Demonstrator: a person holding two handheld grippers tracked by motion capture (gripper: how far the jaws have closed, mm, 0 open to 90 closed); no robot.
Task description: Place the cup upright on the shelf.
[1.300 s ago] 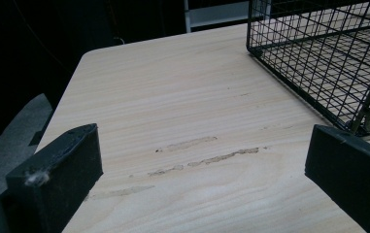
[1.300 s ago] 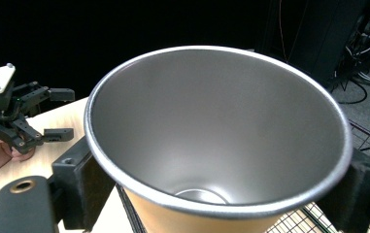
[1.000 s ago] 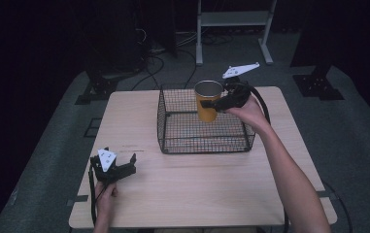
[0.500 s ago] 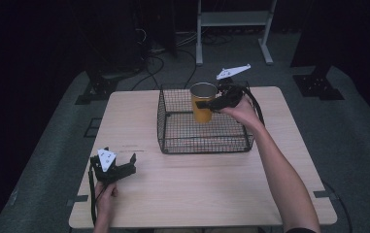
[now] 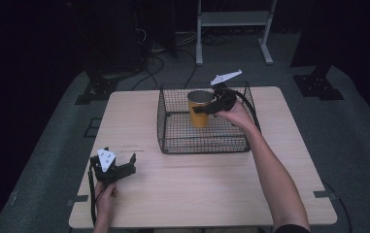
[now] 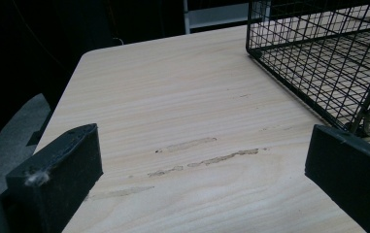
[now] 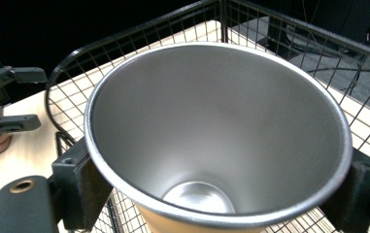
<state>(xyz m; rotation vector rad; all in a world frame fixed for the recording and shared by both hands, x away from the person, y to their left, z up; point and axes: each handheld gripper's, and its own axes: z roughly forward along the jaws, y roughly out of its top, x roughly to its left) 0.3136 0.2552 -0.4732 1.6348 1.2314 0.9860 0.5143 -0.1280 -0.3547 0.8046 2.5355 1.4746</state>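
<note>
A yellow cup [image 5: 199, 110] with a steel inside [image 7: 211, 145] stands upright inside the black wire basket [image 5: 173, 141]. My right gripper [image 5: 203, 108] is shut on the cup just under its rim, one jaw on each side, and holds it within the basket. Whether the cup's base touches the basket floor I cannot tell. My left gripper [image 5: 119, 167] stands open low over the table's front left, nothing between its jaws. In the left gripper view its two black pads [image 6: 56, 174] frame bare wood, with the basket corner [image 6: 318, 58] at upper right.
The light wooden table [image 5: 182, 194] has open surface in front of and left of the basket. A white metal stand [image 5: 231, 19] and cables lie on the dark floor beyond the far edge. Faint scuff marks [image 6: 197, 155] mark the wood by the left gripper.
My right gripper has carried the cup lower and slightly left, down into the basket. The left gripper has stayed in place.
</note>
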